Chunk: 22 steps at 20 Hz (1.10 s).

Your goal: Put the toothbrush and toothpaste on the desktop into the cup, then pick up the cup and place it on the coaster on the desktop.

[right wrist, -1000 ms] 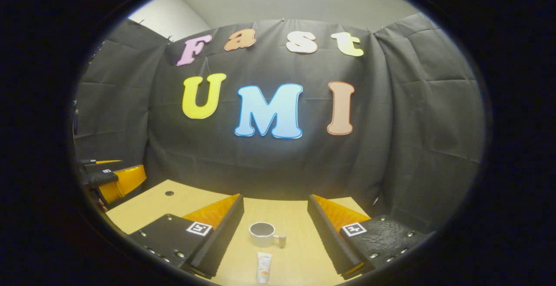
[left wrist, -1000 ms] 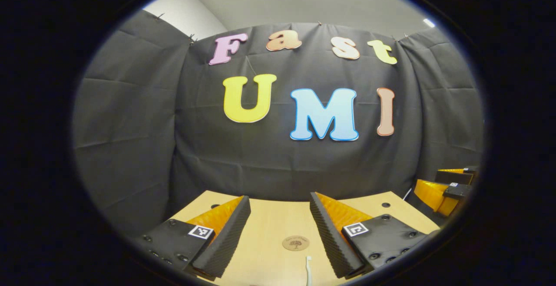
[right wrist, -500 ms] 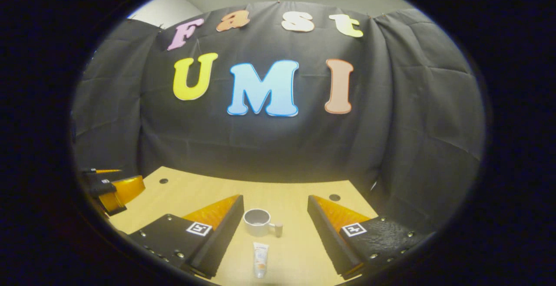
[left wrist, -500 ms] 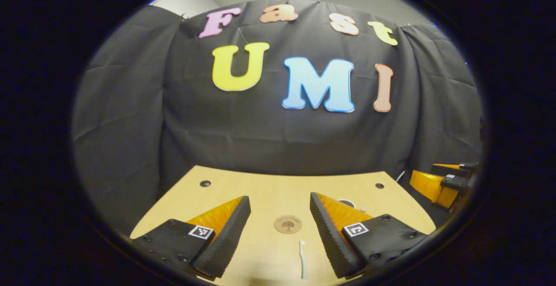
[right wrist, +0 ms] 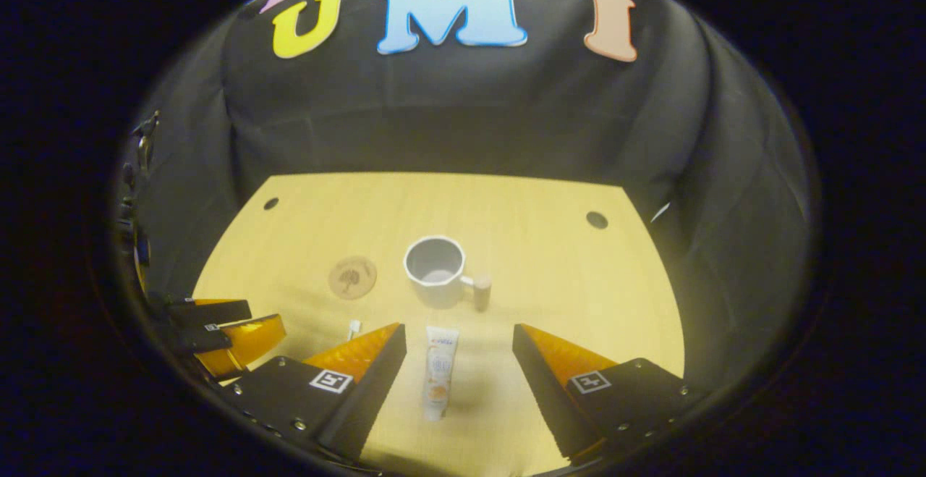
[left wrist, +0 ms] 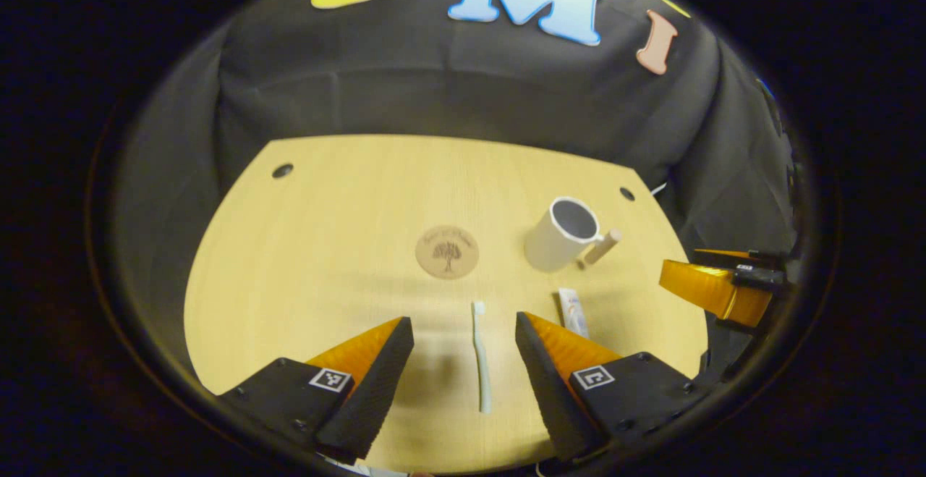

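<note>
A white toothbrush (left wrist: 480, 357) lies flat on the wooden desktop (left wrist: 325, 245), between the spread fingers of my left gripper (left wrist: 463, 383), which is open above it. The white toothpaste tube (right wrist: 438, 371) lies between the fingers of my right gripper (right wrist: 457, 390), also open and holding nothing. Beyond the tube stands a white cup (right wrist: 435, 269) with a wooden handle, upright and empty. A round brown coaster (left wrist: 447, 251) with a tree print lies left of the cup (left wrist: 559, 234). The tube (left wrist: 573, 312) and the right gripper (left wrist: 716, 285) appear at the right in the left gripper view.
The desktop (right wrist: 550, 274) has small round holes near its far corners (right wrist: 597, 219). Black cloth walls close it in behind and on both sides. The left gripper (right wrist: 224, 325) shows at the lower left of the right gripper view, with the toothbrush head (right wrist: 353, 328) beside it.
Both grippers have tipped downward and moved forward over the desk, so the toothbrush, tube, cup and coaster now show from above. Both have stayed open.
</note>
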Each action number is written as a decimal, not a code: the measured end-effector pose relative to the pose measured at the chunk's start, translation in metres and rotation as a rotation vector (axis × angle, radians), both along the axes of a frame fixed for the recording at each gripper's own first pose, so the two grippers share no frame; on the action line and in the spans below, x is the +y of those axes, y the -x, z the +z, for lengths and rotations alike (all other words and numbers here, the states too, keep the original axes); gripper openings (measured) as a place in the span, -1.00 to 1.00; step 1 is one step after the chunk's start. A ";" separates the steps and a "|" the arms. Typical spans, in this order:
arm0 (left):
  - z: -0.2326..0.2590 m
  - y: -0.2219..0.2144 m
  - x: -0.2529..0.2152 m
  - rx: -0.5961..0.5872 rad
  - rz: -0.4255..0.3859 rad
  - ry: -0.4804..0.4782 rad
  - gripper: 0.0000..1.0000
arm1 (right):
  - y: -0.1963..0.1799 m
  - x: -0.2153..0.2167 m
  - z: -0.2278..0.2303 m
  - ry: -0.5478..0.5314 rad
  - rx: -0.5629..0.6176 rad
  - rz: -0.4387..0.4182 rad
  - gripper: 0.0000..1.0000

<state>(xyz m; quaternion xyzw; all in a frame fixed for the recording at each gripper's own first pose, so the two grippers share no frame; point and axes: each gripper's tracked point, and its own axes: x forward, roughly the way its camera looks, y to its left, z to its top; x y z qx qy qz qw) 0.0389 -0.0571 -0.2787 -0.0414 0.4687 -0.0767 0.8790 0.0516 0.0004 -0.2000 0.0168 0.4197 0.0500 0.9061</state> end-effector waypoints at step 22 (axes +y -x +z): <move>-0.131 0.010 0.003 0.439 -0.010 -0.186 0.85 | 0.018 0.014 -0.113 0.029 0.561 0.010 0.91</move>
